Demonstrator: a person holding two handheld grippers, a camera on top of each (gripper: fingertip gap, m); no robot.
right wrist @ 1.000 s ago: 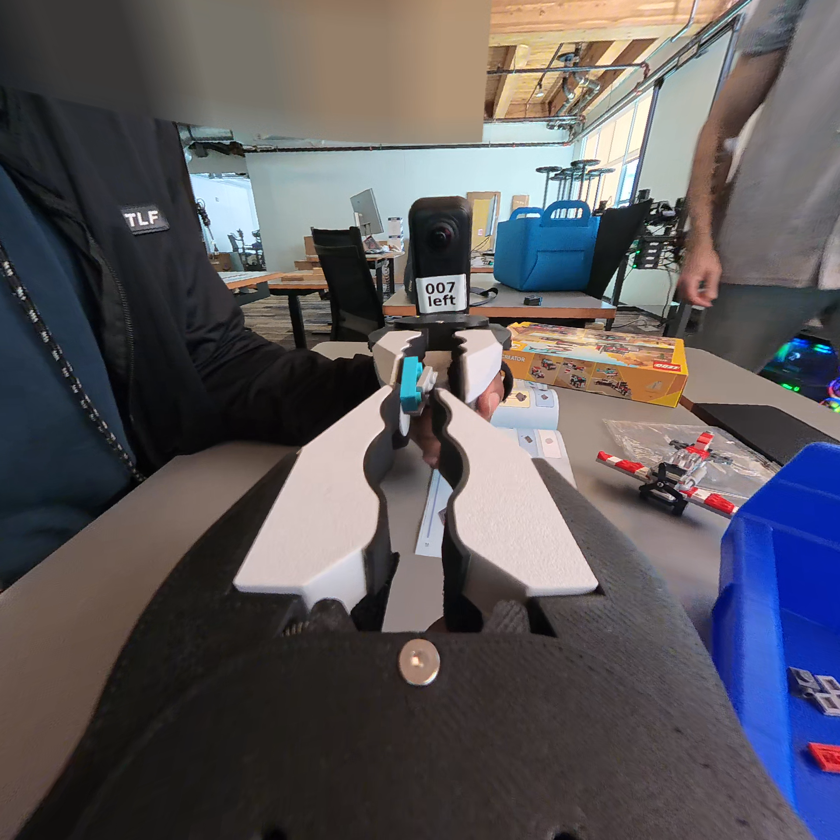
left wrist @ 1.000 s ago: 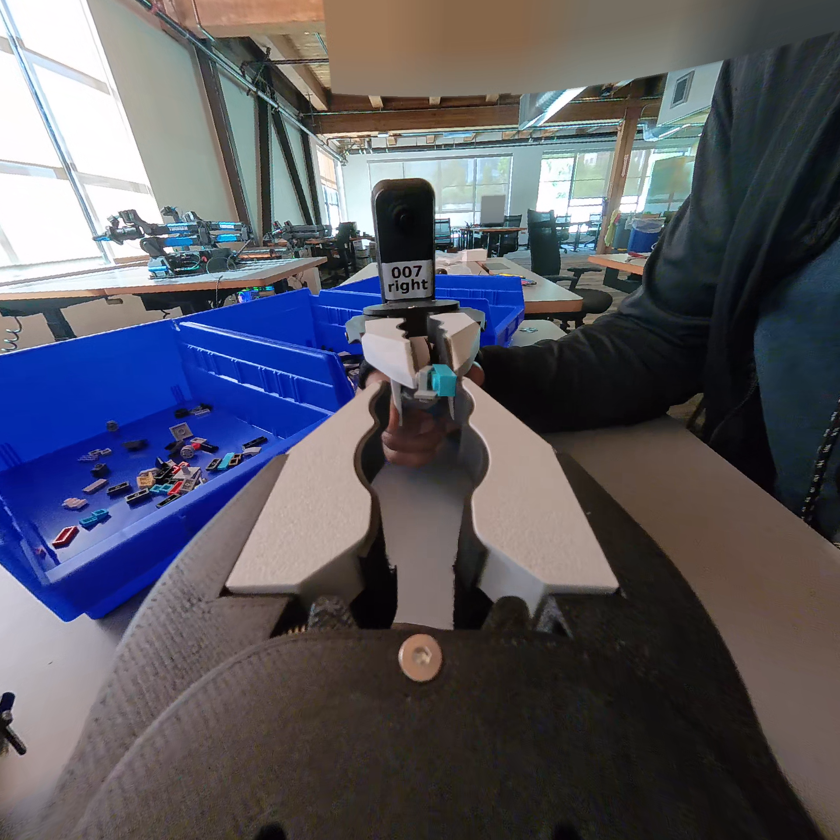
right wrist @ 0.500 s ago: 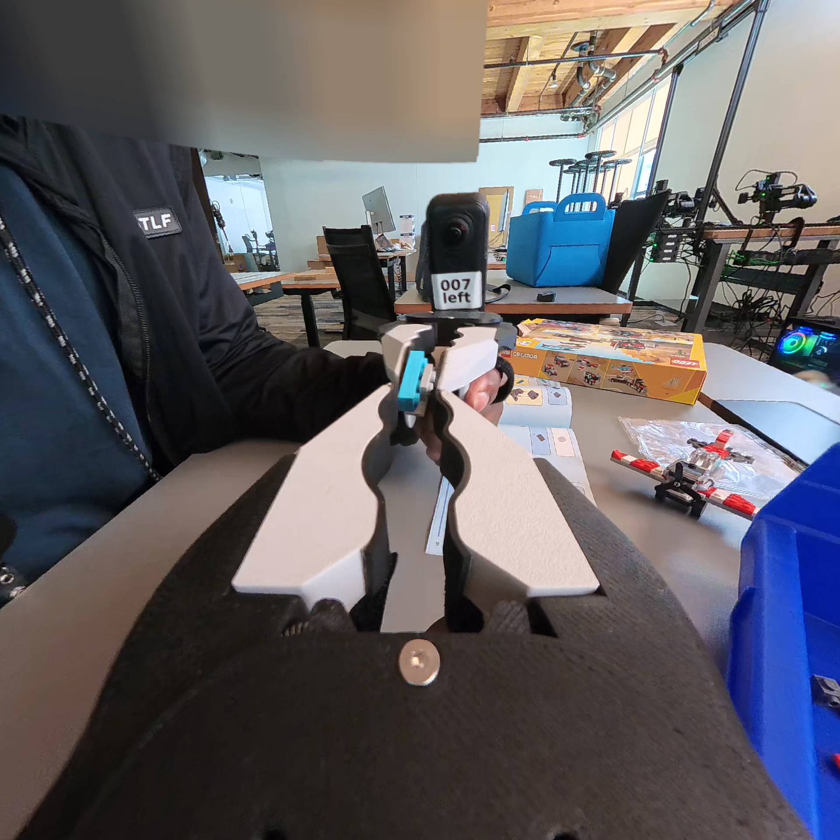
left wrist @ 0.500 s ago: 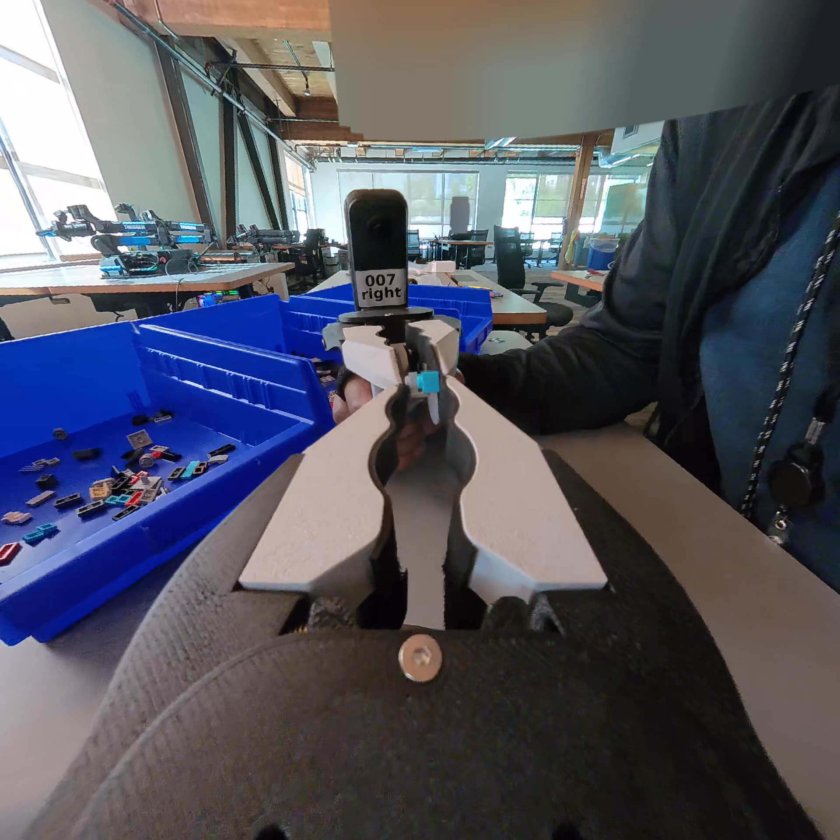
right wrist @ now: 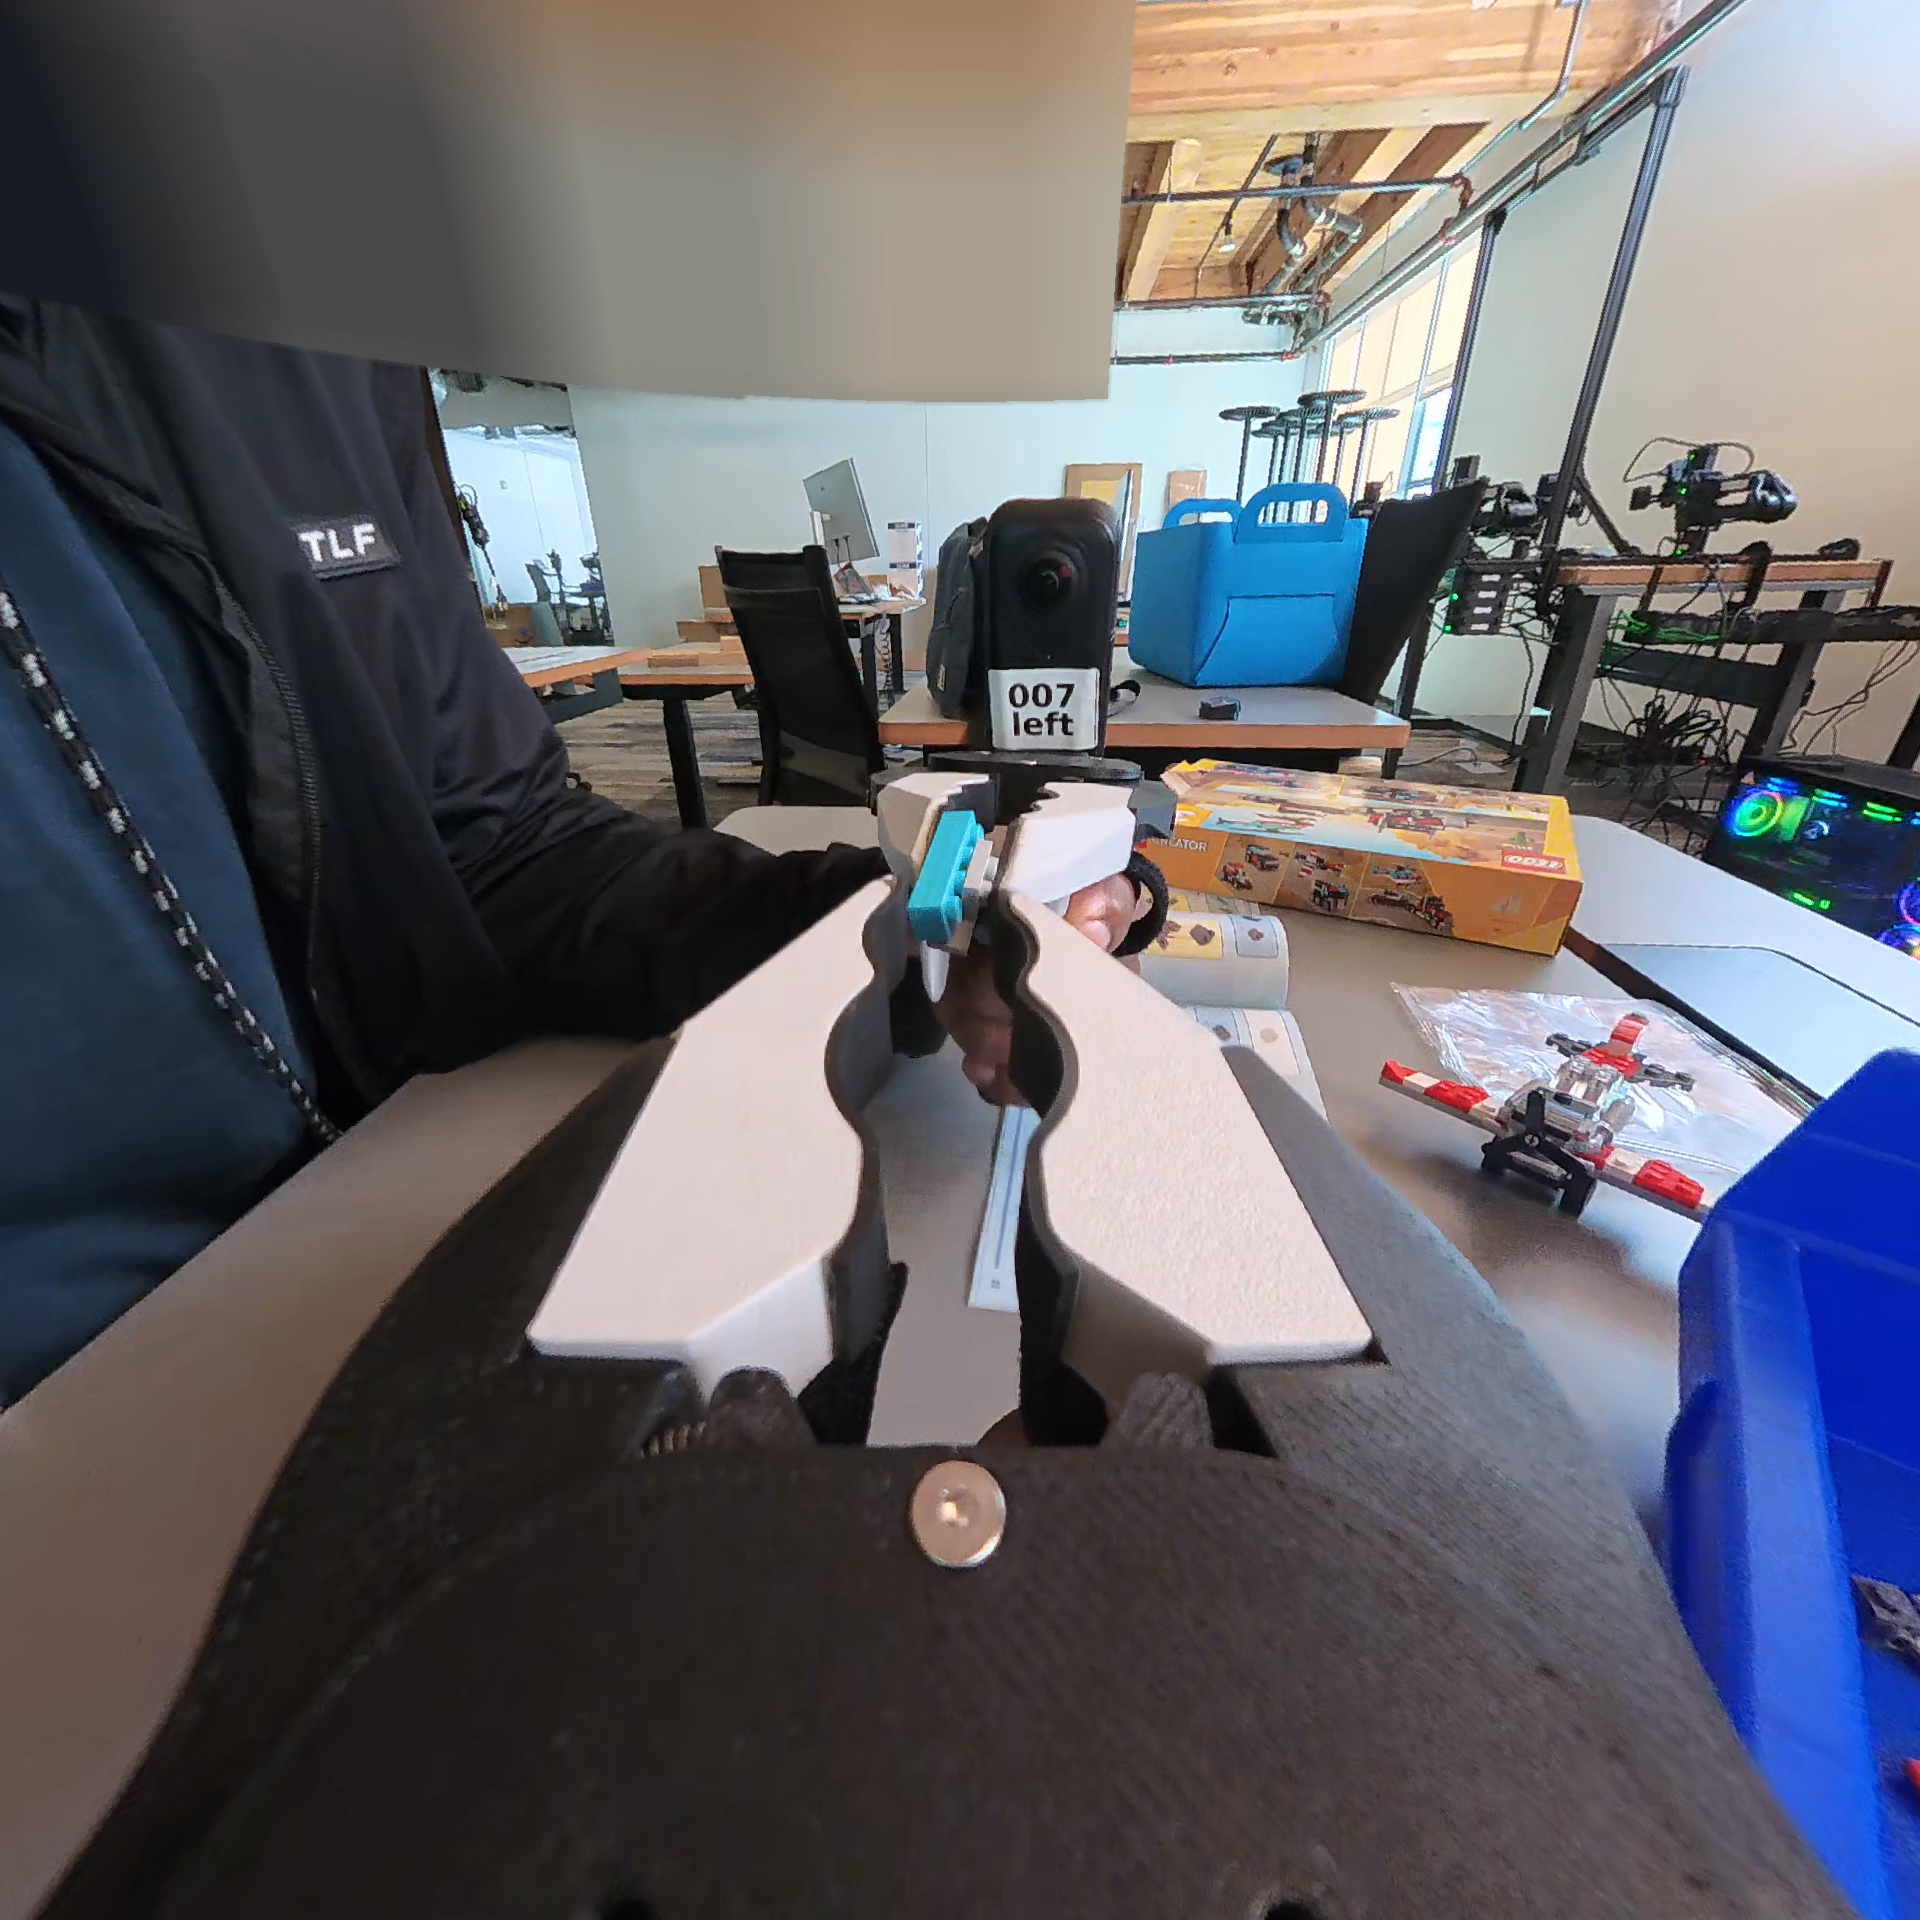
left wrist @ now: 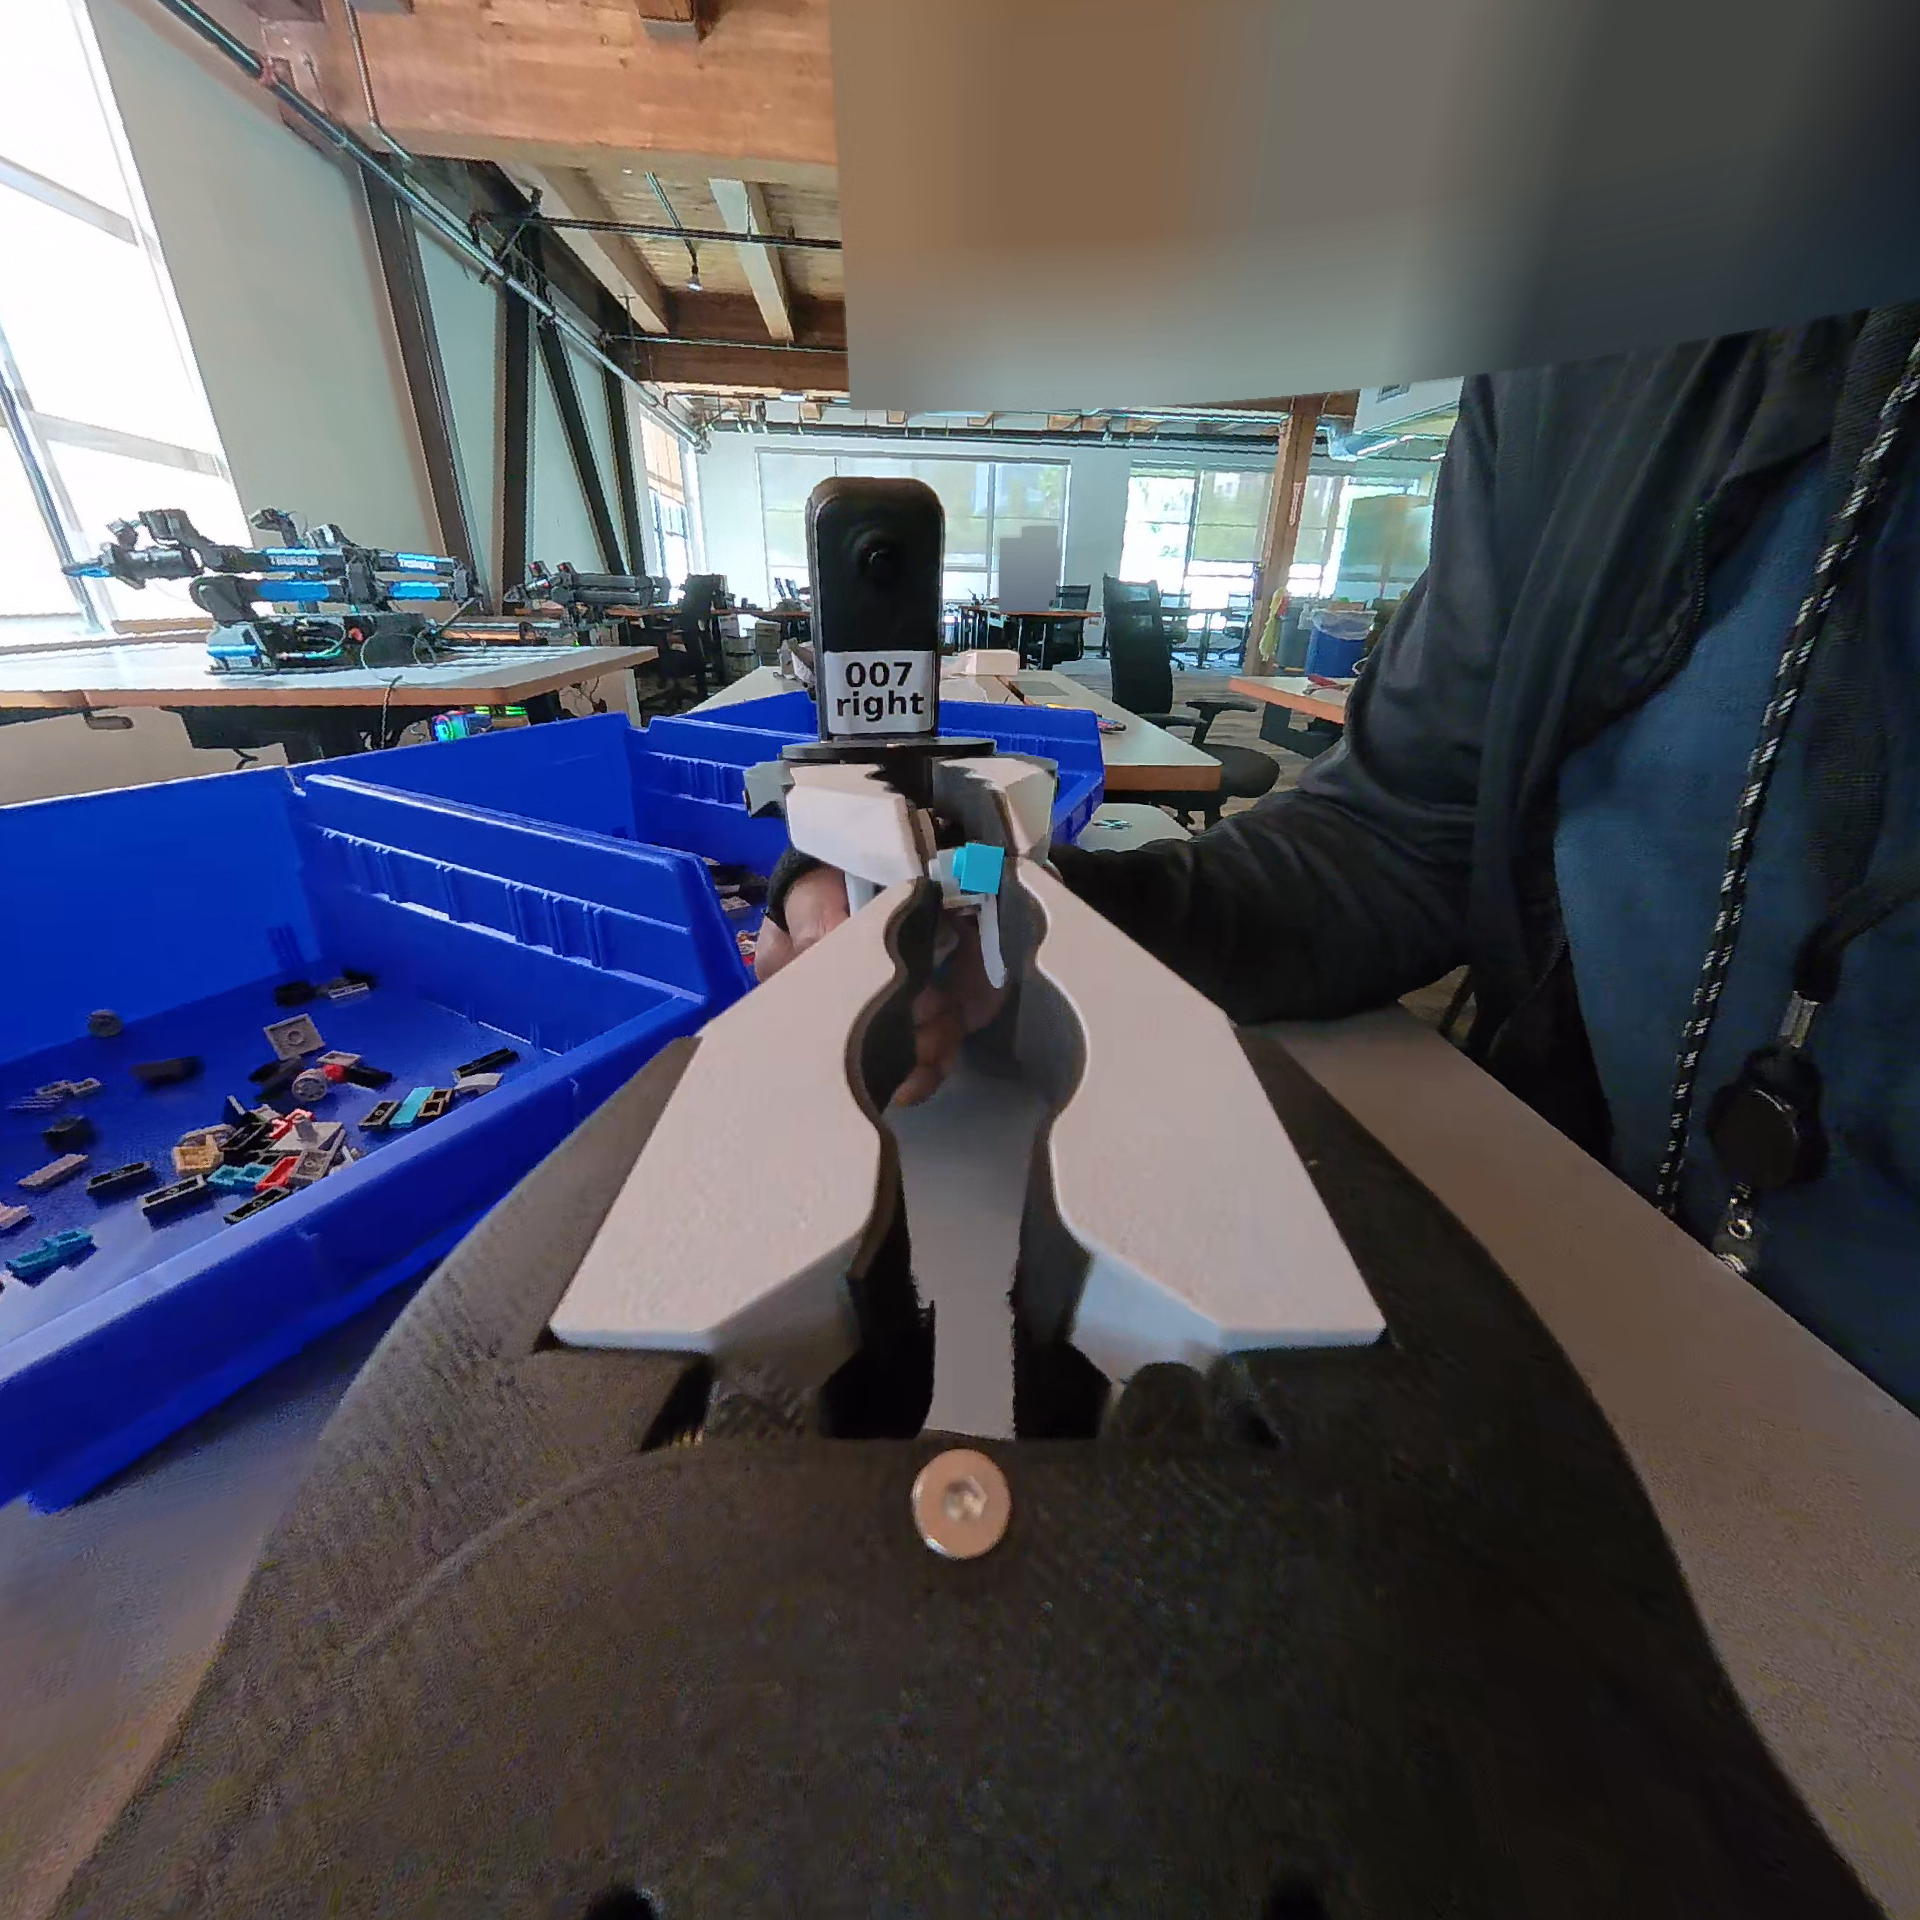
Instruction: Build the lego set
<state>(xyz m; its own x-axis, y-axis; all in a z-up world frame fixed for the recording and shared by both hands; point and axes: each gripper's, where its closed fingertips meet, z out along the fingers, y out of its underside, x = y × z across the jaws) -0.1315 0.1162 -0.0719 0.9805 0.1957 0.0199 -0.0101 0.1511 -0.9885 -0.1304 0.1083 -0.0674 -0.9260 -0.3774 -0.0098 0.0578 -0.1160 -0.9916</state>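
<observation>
Two grippers meet tip to tip above the grey table, left gripper and right gripper both pinched onto one small teal-and-white lego piece (tilted), finished plane model beyond, right

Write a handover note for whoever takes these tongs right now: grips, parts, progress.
Left tongs: shut on the small teal-and-grey assembly, held above the table.
Right tongs: tip to tip with the left, shut on the same assembly; which piece each pinches is unclear.
Parts: loose pieces in the blue bin; booklet open beside the box.
Done: a red-and-white plane stands on a plastic bag.
Left: seat this joint, then build on; remaining steps cannot be told.
</observation>
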